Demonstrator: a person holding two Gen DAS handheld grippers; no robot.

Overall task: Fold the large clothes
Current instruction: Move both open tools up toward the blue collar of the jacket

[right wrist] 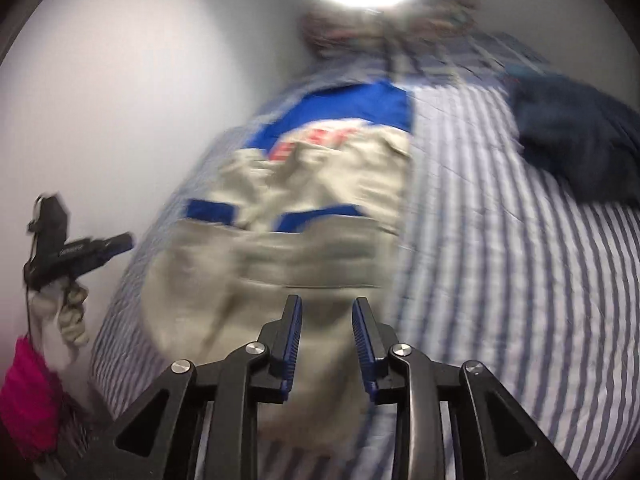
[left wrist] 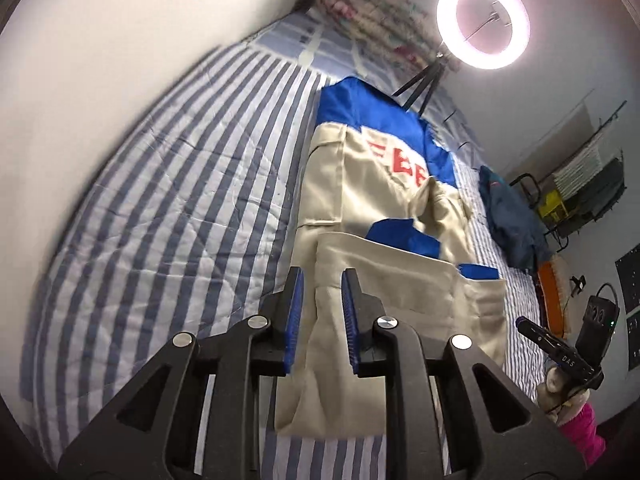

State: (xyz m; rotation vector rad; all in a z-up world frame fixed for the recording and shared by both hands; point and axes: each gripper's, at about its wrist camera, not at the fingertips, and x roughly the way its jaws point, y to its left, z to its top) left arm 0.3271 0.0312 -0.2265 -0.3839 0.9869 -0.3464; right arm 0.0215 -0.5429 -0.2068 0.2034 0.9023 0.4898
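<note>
A beige garment lies lengthwise on the striped bed, over a blue cloth with red letters. My left gripper hovers above the beige garment's near end, its blue pads apart and not pressing on the cloth seen between them. In the blurred right wrist view the same beige garment spreads below my right gripper, whose pads also stand apart with nothing pinched. Each gripper shows in the other's view: the right one at the bed's right edge, the left one at the left.
A lit ring light on a small tripod stands at the bed's far end, beside a patterned bundle. A dark blue garment lies on the bed's right side. A white wall runs along the left. A gloved hand with pink sleeve holds the right gripper.
</note>
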